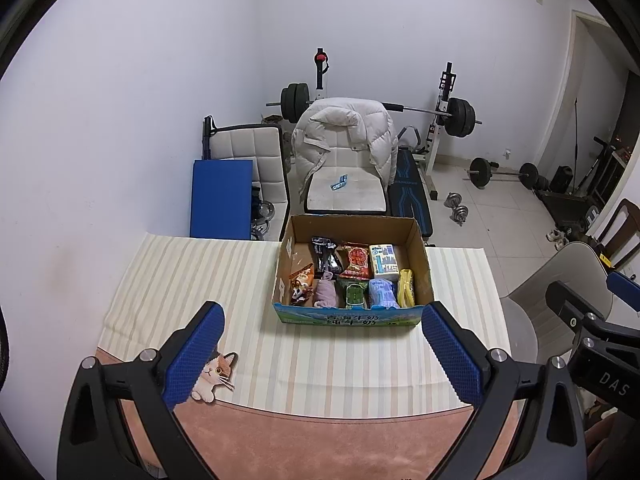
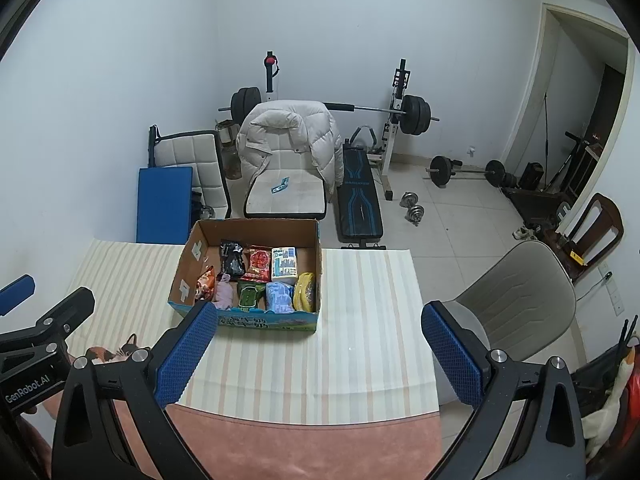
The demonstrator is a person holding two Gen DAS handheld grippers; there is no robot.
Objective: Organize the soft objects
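Note:
A cardboard box [image 1: 423, 268] stands on the striped tablecloth [image 1: 192, 280], also in the right wrist view [image 2: 318, 264]. Inside lie several soft packs in two rows: a black pack [image 1: 325, 258], a red snack bag [image 1: 355, 261], a white tissue pack [image 1: 384, 261], an orange bag [image 1: 301, 280], a pink cloth [image 1: 326, 294], a green pack [image 1: 354, 294], a blue tissue pack [image 1: 383, 294] and a yellow item [image 1: 406, 287]. My left gripper [image 1: 322, 354] is open and empty, above the table in front of the box. My right gripper [image 2: 318, 354] is open and empty, right of the left one.
A cat-shaped cutout [image 1: 214, 376] lies on the tablecloth near the left finger. A grey chair [image 2: 516, 300] stands at the table's right side. Behind the table are a white chair with a puffy jacket [image 1: 344, 136], a blue mat [image 1: 222, 196] and a weight bench [image 2: 358, 200].

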